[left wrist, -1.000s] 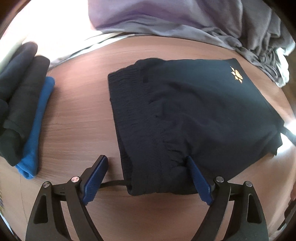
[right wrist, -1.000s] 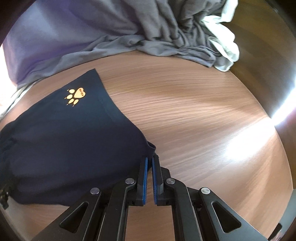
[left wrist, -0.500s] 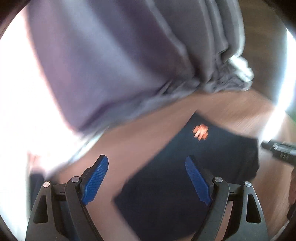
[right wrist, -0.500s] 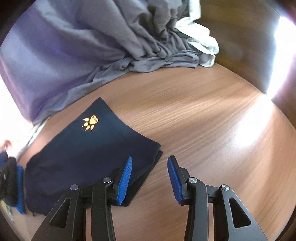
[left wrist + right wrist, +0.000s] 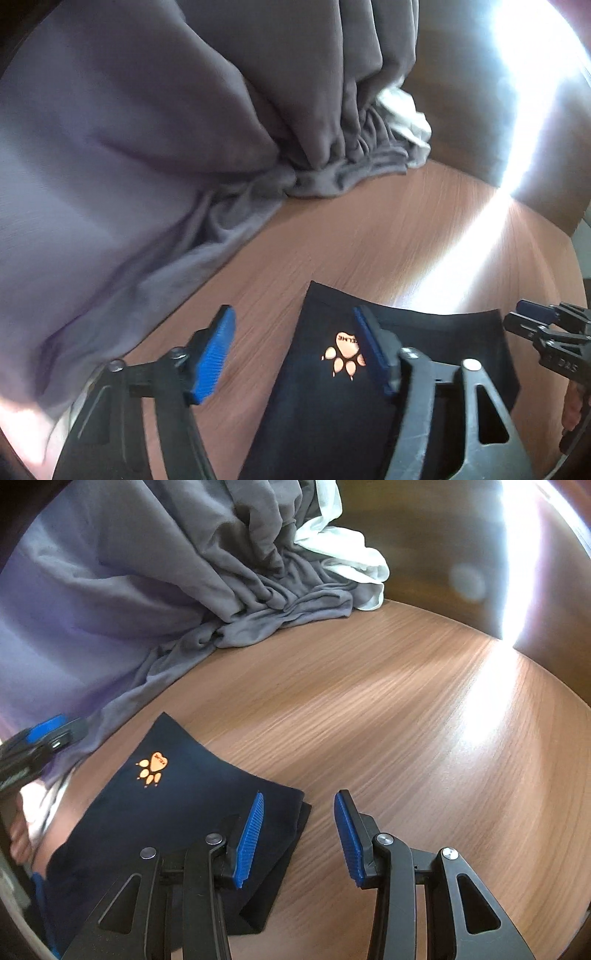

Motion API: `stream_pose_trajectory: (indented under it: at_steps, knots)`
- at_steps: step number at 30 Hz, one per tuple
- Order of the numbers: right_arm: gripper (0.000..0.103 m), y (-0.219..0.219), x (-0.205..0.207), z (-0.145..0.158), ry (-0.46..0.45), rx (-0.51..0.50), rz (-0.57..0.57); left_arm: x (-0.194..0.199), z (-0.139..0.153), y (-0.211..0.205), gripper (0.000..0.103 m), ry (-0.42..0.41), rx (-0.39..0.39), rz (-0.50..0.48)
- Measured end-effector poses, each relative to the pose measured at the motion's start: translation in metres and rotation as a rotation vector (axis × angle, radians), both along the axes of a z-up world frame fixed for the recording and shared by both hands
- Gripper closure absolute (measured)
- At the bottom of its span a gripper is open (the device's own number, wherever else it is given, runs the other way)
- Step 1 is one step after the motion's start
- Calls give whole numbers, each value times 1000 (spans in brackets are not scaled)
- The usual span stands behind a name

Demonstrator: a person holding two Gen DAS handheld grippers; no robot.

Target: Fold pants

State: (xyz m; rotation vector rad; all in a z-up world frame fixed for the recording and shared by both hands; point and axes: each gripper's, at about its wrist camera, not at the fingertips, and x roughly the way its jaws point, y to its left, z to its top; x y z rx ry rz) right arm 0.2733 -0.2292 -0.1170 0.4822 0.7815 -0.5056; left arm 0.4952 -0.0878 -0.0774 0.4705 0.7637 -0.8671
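The folded dark navy pants (image 5: 332,406) with an orange paw print (image 5: 343,356) lie flat on the wooden table (image 5: 388,240). My left gripper (image 5: 295,350) hovers over their paw-print end with its jaws closing. One pad is above the cloth and the other above bare wood, and neither presses on anything. In the right wrist view my right gripper (image 5: 299,836) stands open over the near corner of the pants (image 5: 166,812), gripping nothing. Each gripper shows at the edge of the other's view: right gripper (image 5: 535,325), left gripper (image 5: 44,734).
A big heap of grey cloth (image 5: 184,572) with a white piece (image 5: 351,561) fills the back of the table (image 5: 406,738). Bright glare falls across the right side. A person's fingers (image 5: 18,838) show at the left edge.
My left gripper left the waistband end, swung over to the paw-print end and narrowed its jaws. My right gripper opened, let go of the pants corner and rolled a little.
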Motion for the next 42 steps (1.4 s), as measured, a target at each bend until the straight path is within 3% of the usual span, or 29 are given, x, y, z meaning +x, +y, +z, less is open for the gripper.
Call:
stream_pose_trajectory:
  at_steps: [7,11,16,25,32,34,39,42]
  knots:
    - [62,5,9,-16,37,12,-24,22,-36,-29,55,111,75,-109]
    - [62,5,14,-23,64,19,-47,28,-47,-35,55,149,95,-142]
    - [62,7,16,-26,64,5,-40,32,-57,-38,55,140,124,-163]
    - [63,11,18,-25,73,-46,-22,32,-68,-39,55,176,109,-203]
    - [78,10,20,-25,78,-51,-11,31,-68,-42,76,235,70,-244]
    - [82,11,20,-25,73,-46,0,29,-67,-44,93,267,60,-264]
    - [96,12,22,-22,68,-58,38,24,-61,-44,93,237,44,-253]
    - [96,12,20,-14,56,-64,48,19,-48,-40,93,215,6,-254]
